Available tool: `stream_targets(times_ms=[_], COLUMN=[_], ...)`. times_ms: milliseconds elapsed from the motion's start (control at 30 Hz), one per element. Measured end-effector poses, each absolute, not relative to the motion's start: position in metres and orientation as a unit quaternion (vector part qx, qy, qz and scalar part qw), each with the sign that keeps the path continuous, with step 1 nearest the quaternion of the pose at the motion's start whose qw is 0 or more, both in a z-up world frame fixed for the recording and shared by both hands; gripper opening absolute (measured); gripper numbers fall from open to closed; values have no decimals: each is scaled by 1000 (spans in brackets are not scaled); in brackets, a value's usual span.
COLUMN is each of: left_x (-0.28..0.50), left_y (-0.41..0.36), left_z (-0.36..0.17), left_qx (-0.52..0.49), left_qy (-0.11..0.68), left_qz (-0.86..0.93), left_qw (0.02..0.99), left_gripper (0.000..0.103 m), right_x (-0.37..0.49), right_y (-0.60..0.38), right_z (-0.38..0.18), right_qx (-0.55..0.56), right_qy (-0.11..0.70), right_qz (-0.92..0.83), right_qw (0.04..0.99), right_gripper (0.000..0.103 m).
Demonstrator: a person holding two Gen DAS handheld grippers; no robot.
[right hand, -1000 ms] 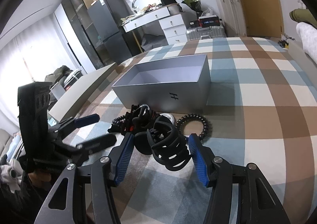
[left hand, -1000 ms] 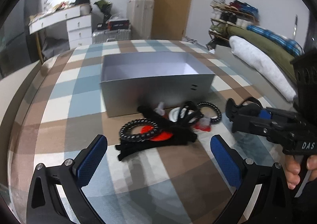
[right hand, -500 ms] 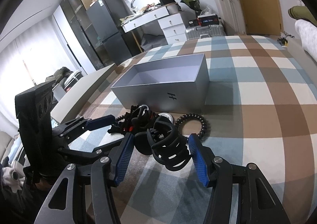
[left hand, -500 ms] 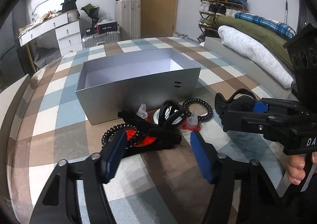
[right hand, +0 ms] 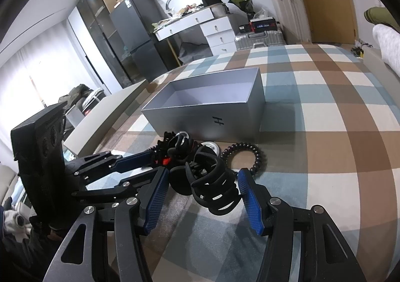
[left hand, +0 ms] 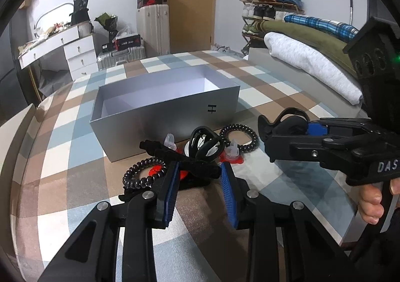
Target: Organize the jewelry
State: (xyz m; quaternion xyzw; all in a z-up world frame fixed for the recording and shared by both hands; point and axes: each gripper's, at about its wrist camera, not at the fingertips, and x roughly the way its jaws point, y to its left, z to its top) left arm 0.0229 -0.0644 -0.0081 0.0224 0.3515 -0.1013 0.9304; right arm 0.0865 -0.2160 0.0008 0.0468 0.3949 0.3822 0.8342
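An open grey box [left hand: 165, 109] stands on the checked cloth; it also shows in the right wrist view [right hand: 215, 107]. In front of it lies a pile of hair accessories: a black headband [left hand: 190, 162], coil hair ties [left hand: 140, 174] [left hand: 240, 137], red pieces [left hand: 232, 157] and a black clip [left hand: 205, 142]. My left gripper [left hand: 200, 177] has closed in around the black headband, its blue pads at both sides. My right gripper [right hand: 202, 189] is shut on a black claw clip [right hand: 212, 182] and holds it just right of the pile; it also shows in the left wrist view [left hand: 280, 132].
A bed with folded blankets [left hand: 307, 57] lies to the right, with a shoe rack [left hand: 270, 9] behind. White drawers [left hand: 75, 52], suitcases [left hand: 152, 29] and a door stand at the back. A dark cabinet [right hand: 130, 39] is at the left.
My left gripper has moved forward to the pile and narrowed from wide open to close around the black headband. The right gripper has stayed shut on the claw clip, almost still.
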Motion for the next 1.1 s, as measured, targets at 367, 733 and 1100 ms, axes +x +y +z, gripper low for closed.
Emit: stream_targets(times_ms=[367, 733, 1100], left_x=[16, 26, 44], left_y=[-54, -48, -33], left_z=[8, 28, 37], left_qx=[9, 0, -12], left_qy=[321, 306, 304], left_qz=[-92, -70, -43], left_qw=[943, 950, 952], left_gripper=[27, 27, 27], right_x=[83, 93, 111], right_y=[-217, -211, -201], right_z=[4, 18, 33], right_qx=[49, 51, 59], right_qy=[386, 365, 346], right_qz=[386, 387, 390], right_qw=[836, 845, 851], right_gripper=[56, 56, 56])
